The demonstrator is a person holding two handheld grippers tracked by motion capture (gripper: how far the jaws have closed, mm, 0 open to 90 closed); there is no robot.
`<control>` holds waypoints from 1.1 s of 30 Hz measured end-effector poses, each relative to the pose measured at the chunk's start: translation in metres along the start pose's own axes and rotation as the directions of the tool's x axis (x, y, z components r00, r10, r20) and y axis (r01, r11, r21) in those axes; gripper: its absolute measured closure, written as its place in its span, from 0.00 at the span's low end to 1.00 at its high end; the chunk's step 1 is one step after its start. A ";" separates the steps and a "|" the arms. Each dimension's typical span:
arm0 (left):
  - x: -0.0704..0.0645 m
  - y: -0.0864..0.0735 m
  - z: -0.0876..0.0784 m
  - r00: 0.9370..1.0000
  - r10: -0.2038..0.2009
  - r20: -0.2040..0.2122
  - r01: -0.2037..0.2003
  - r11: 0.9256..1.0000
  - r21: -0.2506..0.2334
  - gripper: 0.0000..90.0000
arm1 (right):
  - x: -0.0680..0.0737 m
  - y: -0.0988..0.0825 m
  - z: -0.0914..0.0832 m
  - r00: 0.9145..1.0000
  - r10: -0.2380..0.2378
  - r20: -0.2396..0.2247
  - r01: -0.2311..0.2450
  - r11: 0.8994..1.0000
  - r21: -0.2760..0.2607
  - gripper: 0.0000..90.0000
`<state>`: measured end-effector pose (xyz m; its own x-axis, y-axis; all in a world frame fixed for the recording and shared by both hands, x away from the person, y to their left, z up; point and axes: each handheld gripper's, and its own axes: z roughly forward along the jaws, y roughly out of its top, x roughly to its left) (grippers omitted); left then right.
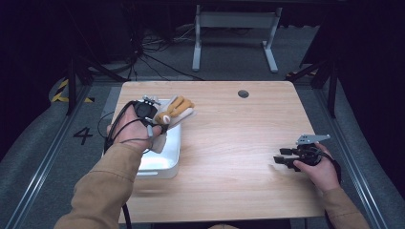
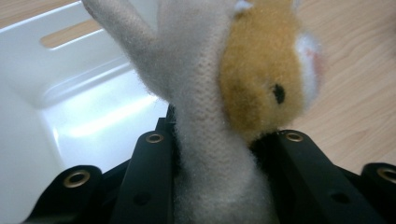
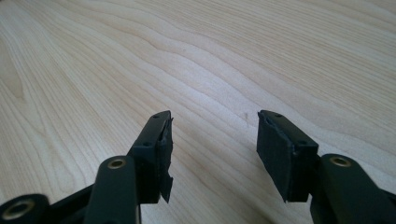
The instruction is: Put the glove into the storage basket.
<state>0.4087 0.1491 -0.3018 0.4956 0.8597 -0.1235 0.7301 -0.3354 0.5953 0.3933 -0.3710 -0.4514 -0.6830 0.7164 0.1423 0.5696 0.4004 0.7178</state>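
A plush toy (image 1: 175,110) in tan and pale grey hangs over the far right corner of the white bin (image 1: 168,157), with my left gripper (image 1: 154,125) shut on it. Up close, the left gripper view has the toy (image 2: 219,93) pinched between my two black jaws: a grey limb runs up the middle and a tan head with a black eye sits to its right. My left gripper (image 2: 217,140) is held above the bin's inside (image 2: 93,116). Over at the table's right, my right gripper (image 1: 278,161) rests open, and nothing but bare wood lies between the jaws (image 3: 212,154).
The wooden table (image 1: 239,143) has a round cable hole (image 1: 243,93) near its far edge. The white bin stands at the left side, its left wall near the table's edge. Beyond the table are cables on the floor and a grey desk frame (image 1: 234,28).
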 end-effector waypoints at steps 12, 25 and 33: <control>0.026 -0.002 0.006 0.977 -0.197 -0.085 0.200 0.980 0.022 0.77 | -0.001 -0.005 -0.004 1.000 0.019 0.007 -0.019 1.000 0.002 0.51; 0.041 -0.008 0.020 0.948 -0.295 -0.117 0.302 0.952 0.051 0.77 | -0.001 -0.005 -0.003 1.000 0.019 0.004 -0.019 1.000 0.009 0.51; 0.044 -0.014 0.035 0.935 -0.338 -0.108 0.346 0.936 0.066 0.77 | -0.001 -0.005 -0.003 1.000 0.021 0.005 -0.021 1.000 0.010 0.50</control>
<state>0.4365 0.1785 -0.3435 0.1659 0.9587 -0.2311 0.8856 -0.0418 0.4625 0.3896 -0.3756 -0.4532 -0.6686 0.7274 0.1546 0.5884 0.3904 0.7081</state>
